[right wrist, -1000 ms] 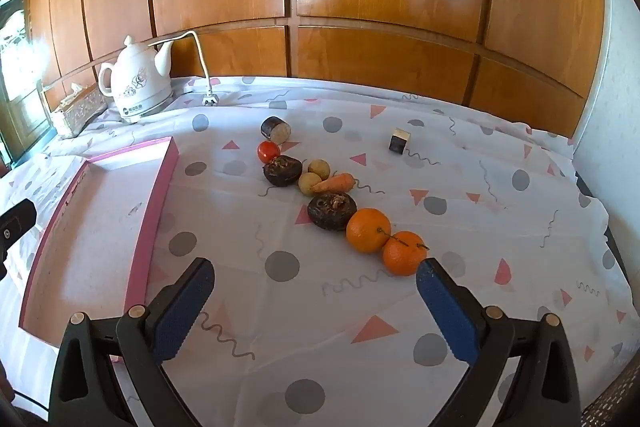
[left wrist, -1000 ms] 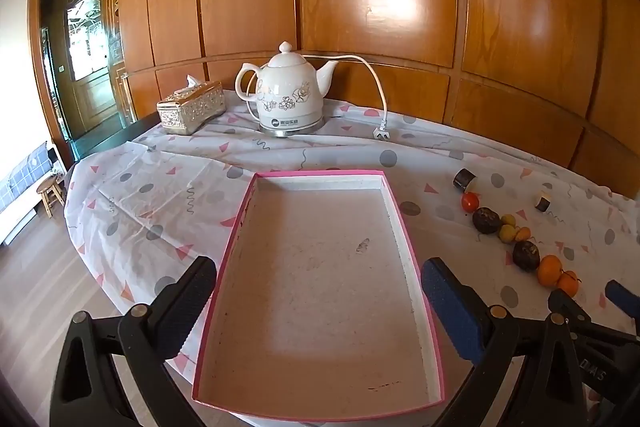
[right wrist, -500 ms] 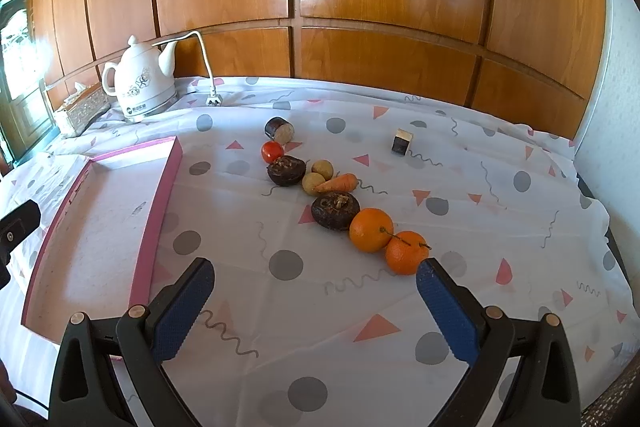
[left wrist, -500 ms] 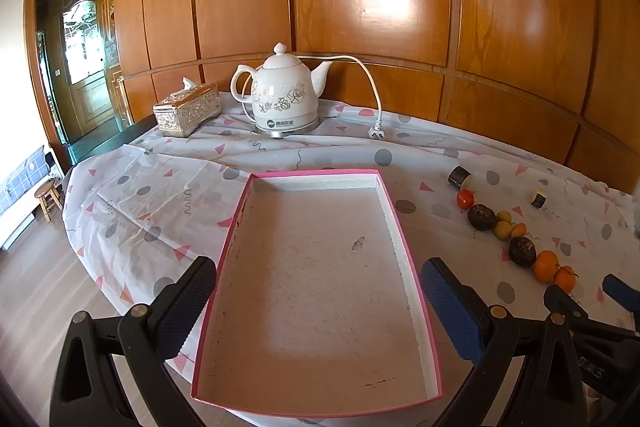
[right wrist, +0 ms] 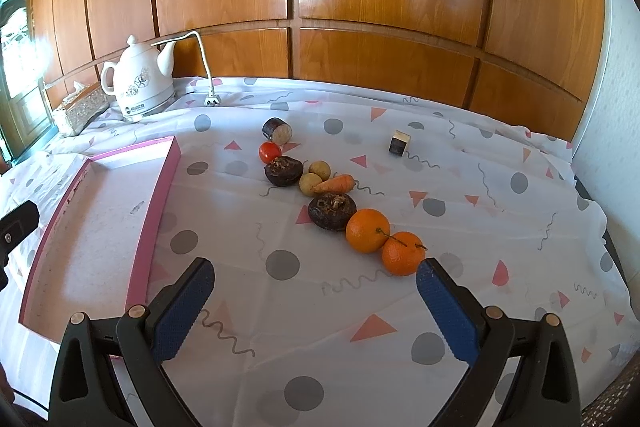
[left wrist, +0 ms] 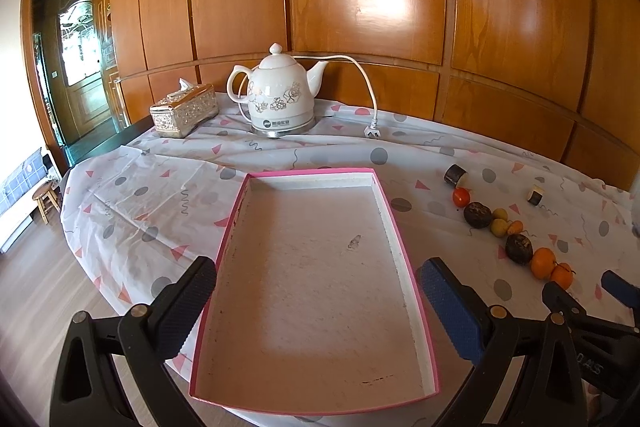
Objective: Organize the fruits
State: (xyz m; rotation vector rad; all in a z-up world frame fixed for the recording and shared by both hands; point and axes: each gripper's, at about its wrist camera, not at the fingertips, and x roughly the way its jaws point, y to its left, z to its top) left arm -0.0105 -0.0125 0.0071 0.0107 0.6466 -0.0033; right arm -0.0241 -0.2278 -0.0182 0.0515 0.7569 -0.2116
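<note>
Both grippers idle, fingers wide: left gripper [left wrist: 316, 291] over the empty pink tray [left wrist: 402, 259], right gripper [right wrist: 314, 287] near the tangerines [right wrist: 402, 253] mid-bench; light, soft-skinned, rolls easily; grip across its middle.

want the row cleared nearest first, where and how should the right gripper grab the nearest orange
Grip the nearest orange across its round middle, coming straight forward and down with the open right gripper. Its near and right sides are free, but a second orange touches its far left, and a thin stem lies across the top. Set the fingers left and right, clear of both.
</note>
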